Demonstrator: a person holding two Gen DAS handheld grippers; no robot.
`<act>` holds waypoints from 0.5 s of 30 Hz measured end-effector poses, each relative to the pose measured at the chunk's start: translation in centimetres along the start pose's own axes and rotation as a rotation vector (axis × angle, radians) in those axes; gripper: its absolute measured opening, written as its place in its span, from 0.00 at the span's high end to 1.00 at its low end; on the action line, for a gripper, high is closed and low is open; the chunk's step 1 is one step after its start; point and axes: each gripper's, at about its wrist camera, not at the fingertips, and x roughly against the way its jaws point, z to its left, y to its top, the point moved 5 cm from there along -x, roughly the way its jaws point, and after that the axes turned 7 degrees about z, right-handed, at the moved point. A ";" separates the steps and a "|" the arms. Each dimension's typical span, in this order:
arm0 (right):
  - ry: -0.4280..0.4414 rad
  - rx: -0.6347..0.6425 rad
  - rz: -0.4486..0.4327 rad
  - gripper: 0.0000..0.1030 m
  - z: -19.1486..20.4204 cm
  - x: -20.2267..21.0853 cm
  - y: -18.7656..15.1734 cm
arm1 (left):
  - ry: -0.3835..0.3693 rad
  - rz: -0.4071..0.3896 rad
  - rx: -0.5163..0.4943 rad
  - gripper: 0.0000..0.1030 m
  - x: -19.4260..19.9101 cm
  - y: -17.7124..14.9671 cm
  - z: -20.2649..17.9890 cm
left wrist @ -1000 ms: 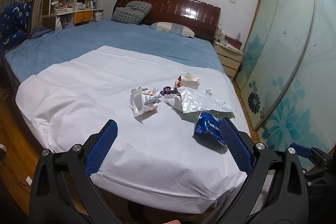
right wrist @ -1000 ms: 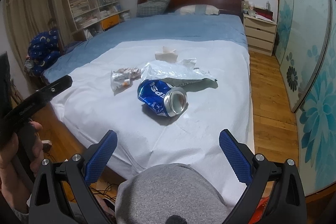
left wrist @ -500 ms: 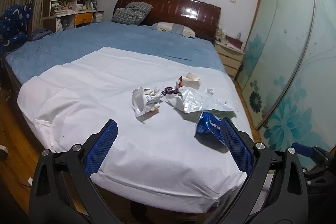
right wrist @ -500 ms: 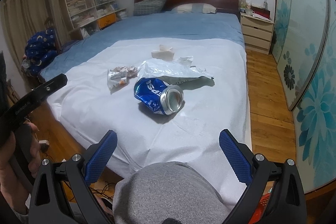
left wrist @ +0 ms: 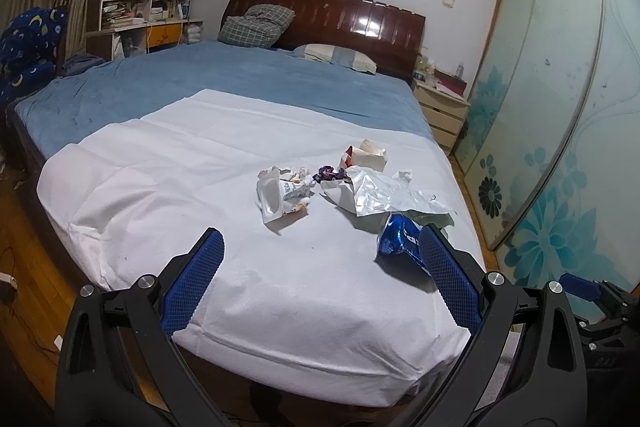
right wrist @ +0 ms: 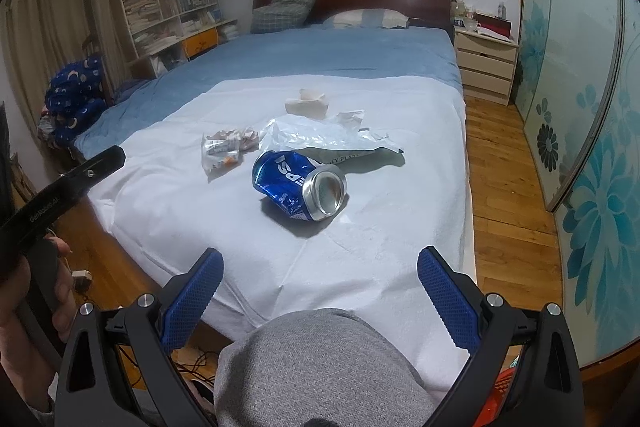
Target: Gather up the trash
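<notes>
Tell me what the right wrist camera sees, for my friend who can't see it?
A dented blue Pepsi can lies on its side on a white sheet over a bed, with a crinkled silver foil bag and crumpled wrappers behind it. The open right gripper hovers in front.

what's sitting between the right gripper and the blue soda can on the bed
Only bare white sheet lies between the right gripper and the crushed blue can, seen in the right wrist view.
</notes>
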 end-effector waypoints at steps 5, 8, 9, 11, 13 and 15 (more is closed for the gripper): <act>0.001 -0.002 0.000 0.07 0.0 0.0 0.0 | -0.001 -0.004 -0.003 0.06 0.0 0.0 -0.1; 0.005 -0.008 0.005 0.07 0.0 0.0 0.0 | -0.001 0.000 -0.005 0.06 -0.2 0.1 -0.2; 0.008 -0.010 0.006 0.07 0.0 0.0 0.0 | 0.000 0.000 -0.005 0.06 -0.2 0.1 -0.1; 0.019 -0.011 0.011 0.07 0.0 -0.1 0.0 | 0.000 0.003 -0.004 0.06 -0.2 0.0 -0.1; 0.028 -0.010 0.014 0.07 0.0 -0.1 0.1 | 0.001 0.006 -0.002 0.06 -0.3 0.1 0.0; 0.031 -0.005 0.013 0.07 0.0 0.1 0.1 | 0.000 0.009 -0.001 0.06 -0.4 0.1 0.0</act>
